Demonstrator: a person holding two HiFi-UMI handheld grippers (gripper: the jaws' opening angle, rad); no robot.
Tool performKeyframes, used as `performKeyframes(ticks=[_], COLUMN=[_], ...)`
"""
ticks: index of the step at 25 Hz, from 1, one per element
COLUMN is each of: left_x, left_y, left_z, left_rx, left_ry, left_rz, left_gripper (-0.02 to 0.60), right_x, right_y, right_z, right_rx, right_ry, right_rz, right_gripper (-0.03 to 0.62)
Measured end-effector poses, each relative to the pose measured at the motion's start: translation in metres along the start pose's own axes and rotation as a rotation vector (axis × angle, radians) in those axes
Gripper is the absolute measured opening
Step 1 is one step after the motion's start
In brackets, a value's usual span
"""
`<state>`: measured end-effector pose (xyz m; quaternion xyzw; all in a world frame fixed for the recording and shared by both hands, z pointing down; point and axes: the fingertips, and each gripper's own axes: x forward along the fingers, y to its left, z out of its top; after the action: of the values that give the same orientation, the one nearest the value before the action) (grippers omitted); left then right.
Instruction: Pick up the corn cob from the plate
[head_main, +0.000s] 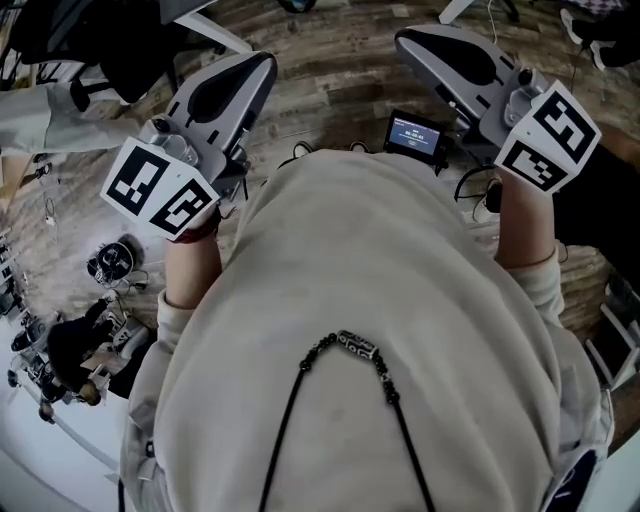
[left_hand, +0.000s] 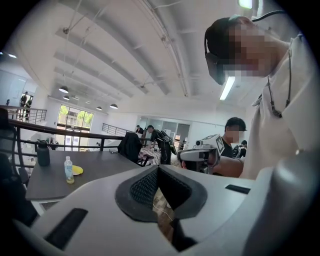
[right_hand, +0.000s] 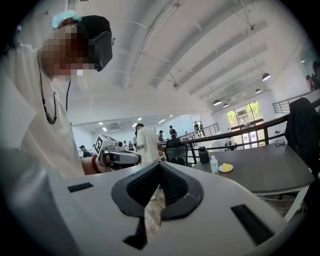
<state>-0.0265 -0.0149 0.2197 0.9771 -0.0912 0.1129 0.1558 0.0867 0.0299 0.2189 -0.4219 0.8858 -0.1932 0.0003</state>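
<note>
The corn cob (right_hand: 227, 166) shows as a small yellow shape lying on a white plate (right_hand: 220, 169), right of centre in the right gripper view and far off from both grippers. The plate sits near the left end of a dark grey table (right_hand: 270, 175). A clear bottle (right_hand: 214, 164) stands upright just to the left of the plate, and a dark flask (right_hand: 203, 154) stands further left, close to the table's edge. In the left gripper view the same yellow shape appears at the lower left, just right of the bottle, too small to make out any detail. A black railing (right_hand: 250, 131) runs behind the table.

Low in the centre of its own view, the right gripper (right_hand: 159, 166) has its two dark ribbed pads pressed together at the tips, with nothing between them. The left gripper (left_hand: 158, 168) looks the same in its view: pads meeting at the top, nothing caught between. Each gripper points roughly level, away from the person's body.

In the head view both grippers are held up at the top of the frame, one at each side of the person's cream shirt (head_main: 380, 330), over a wood-patterned floor (head_main: 340, 60). A dark beaded necklace (head_main: 355, 347) hangs on the shirt, and a small lit screen (head_main: 417, 136) lies on the floor between the grippers
</note>
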Motion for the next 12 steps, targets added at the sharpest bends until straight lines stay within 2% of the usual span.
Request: performKeyframes(ticks=[6,12], left_x=[0.003,0.001], left_y=[-0.008,-0.009], left_z=[0.001,0.01], left_rx=[-0.011,0.006], left_ry=[-0.001,-0.01], left_rz=[-0.031,-0.029], left_gripper=[0.005,0.005], right_x=[-0.005,-0.004], right_y=[-0.004,0.001], right_z=[0.005,0.015], right_rx=[0.031,0.021], right_ry=[-0.031,-0.046], right_rz=[0.01,0.022], right_gripper=[0.015,0.015])
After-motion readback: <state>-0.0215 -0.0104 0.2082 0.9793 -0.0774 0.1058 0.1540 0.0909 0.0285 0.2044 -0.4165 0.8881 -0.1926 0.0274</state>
